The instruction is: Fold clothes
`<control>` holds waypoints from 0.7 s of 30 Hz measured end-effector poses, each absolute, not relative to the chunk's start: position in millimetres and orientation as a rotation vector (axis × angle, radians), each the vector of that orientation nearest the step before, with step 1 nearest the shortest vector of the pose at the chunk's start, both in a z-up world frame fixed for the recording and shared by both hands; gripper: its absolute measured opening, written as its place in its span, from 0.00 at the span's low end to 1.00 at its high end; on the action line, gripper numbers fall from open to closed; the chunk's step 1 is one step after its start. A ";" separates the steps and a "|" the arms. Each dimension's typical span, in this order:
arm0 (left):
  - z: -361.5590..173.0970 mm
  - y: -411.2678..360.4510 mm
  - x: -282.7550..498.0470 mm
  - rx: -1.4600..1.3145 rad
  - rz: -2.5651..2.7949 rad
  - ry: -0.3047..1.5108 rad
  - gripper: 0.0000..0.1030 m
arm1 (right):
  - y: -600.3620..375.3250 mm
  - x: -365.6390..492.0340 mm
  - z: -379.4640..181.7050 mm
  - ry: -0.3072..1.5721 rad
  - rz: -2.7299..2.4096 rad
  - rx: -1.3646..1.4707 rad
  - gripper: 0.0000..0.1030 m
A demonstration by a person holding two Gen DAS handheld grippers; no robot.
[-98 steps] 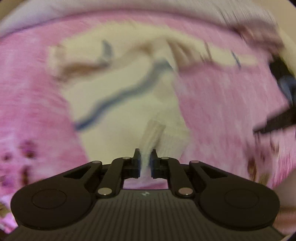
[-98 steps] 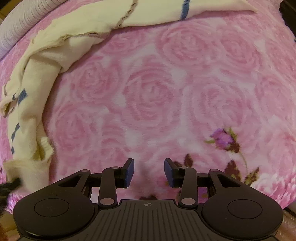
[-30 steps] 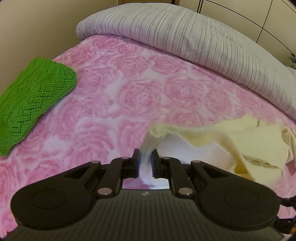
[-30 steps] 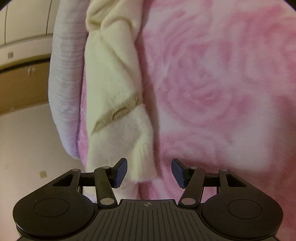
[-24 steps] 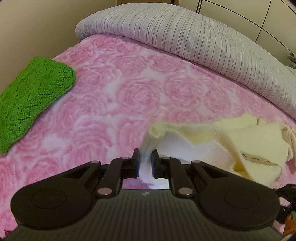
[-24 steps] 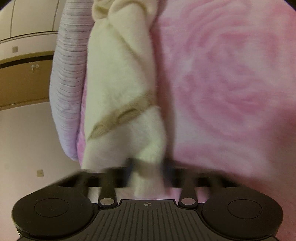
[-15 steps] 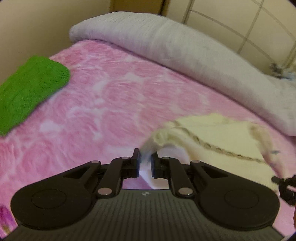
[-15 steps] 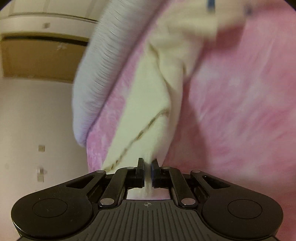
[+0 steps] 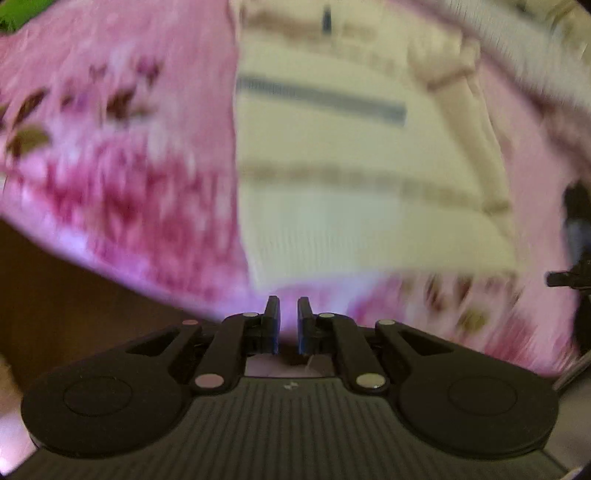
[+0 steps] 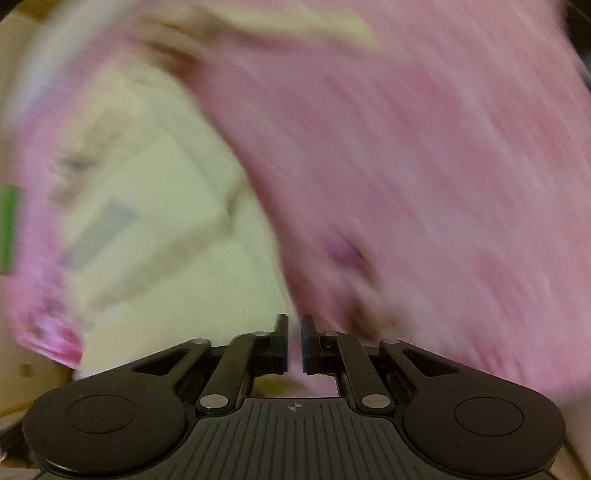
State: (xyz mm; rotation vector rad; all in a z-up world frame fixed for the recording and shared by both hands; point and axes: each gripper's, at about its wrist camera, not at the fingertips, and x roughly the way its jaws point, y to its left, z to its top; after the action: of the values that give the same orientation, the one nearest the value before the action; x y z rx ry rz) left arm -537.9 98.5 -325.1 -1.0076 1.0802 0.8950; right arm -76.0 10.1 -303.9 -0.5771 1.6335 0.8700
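Note:
A cream sweater [image 9: 332, 206] with a blue stripe and tan trim lies spread on the pink rose blanket [image 9: 122, 155]; both views are blurred. My left gripper [image 9: 288, 321] sits just below its near hem. Its jaws are closing to a narrow gap, and a pale bit of cloth seems pinched in it. In the right wrist view the cream sweater [image 10: 155, 236] runs down to my right gripper [image 10: 294, 343], which is shut on its edge. A dark shape at the right edge of the left wrist view is the other gripper [image 9: 572, 273].
A green knit garment [image 9: 11, 14] lies at the blanket's far left, also the green knit garment [image 10: 7, 229] at the left of the right view. The bed's near edge drops to brown floor [image 9: 55, 302]. A grey striped duvet [image 9: 517, 26] lies beyond the sweater.
The right gripper closed on the sweater's edge. Both grippers then swept fast toward the bed's near edge and tipped downward, and the bunched sweater now lies stretched out flat.

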 end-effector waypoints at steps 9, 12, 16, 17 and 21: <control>-312.8 112.7 -502.8 -0.897 0.997 0.980 0.07 | -6.3 -16.4 -334.4 1.609 0.776 -0.386 0.26; -315.8 133.0 -485.5 -0.861 0.989 0.953 0.09 | 20.5 -2.5 -342.9 1.530 0.822 -0.369 0.28; -324.3 163.9 -469.1 -0.837 0.957 0.923 0.09 | 59.8 22.7 -362.0 1.503 0.832 -0.129 0.30; -326.5 171.8 -466.4 -0.828 0.953 0.927 0.09 | 62.4 32.4 -363.0 1.506 0.819 -0.016 0.31; -328.4 204.4 -461.5 -0.799 0.945 0.926 0.09 | 70.5 71.7 -383.9 1.524 0.678 0.439 0.34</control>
State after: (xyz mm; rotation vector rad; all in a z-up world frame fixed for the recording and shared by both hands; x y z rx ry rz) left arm -461.5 204.4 -328.4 -0.7988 0.9264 0.9451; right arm 71.7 70.5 -383.9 0.4388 1.5243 0.6777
